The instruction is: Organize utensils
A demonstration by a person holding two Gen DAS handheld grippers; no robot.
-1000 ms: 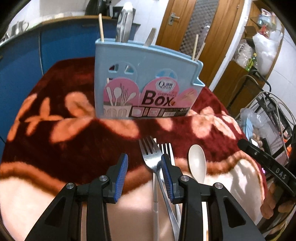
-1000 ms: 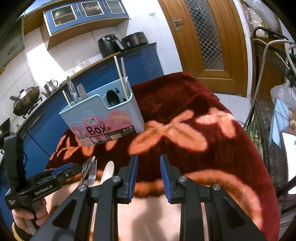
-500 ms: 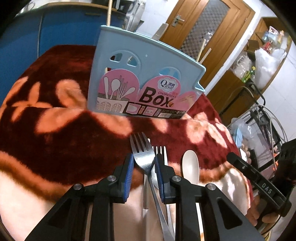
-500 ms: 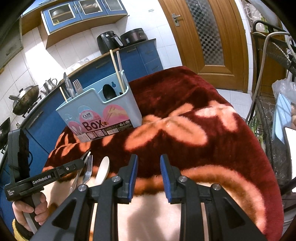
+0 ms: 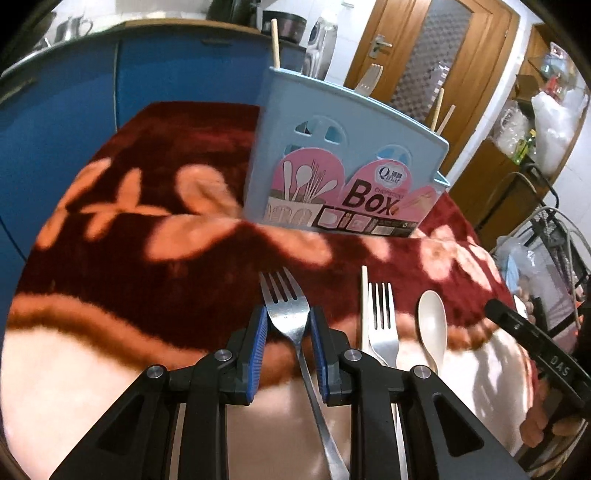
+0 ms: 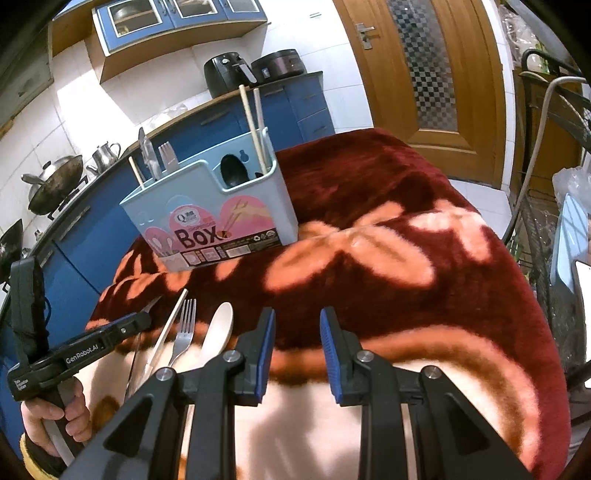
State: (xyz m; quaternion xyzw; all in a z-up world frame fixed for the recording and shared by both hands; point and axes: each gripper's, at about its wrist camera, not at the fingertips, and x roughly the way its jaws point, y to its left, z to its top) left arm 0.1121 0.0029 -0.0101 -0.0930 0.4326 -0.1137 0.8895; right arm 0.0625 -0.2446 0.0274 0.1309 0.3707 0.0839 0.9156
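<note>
Left tongs [image 5: 285, 326] grip shiny steel fork [image 5: 284, 303].

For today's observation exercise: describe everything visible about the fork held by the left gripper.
The fork looks like shiny steel, with four tines and a slim handle running back toward the camera. It sits between the left gripper jaws, whose blue pads press the sides of its head. Tines point toward the blue utensil box, above the red floral blanket.

Pretty typical kitchen: blue base cabinets [image 6: 92, 236] under a wood-edged counter, white wall tiles [image 6: 85, 96], blue glass-front upper cabinets [image 6: 177, 11]. Wooden door [image 6: 421, 66] with checkered frosted glass on the right. A wok [image 6: 51, 184] and kettle [image 6: 105, 153] sit by the wall.
</note>
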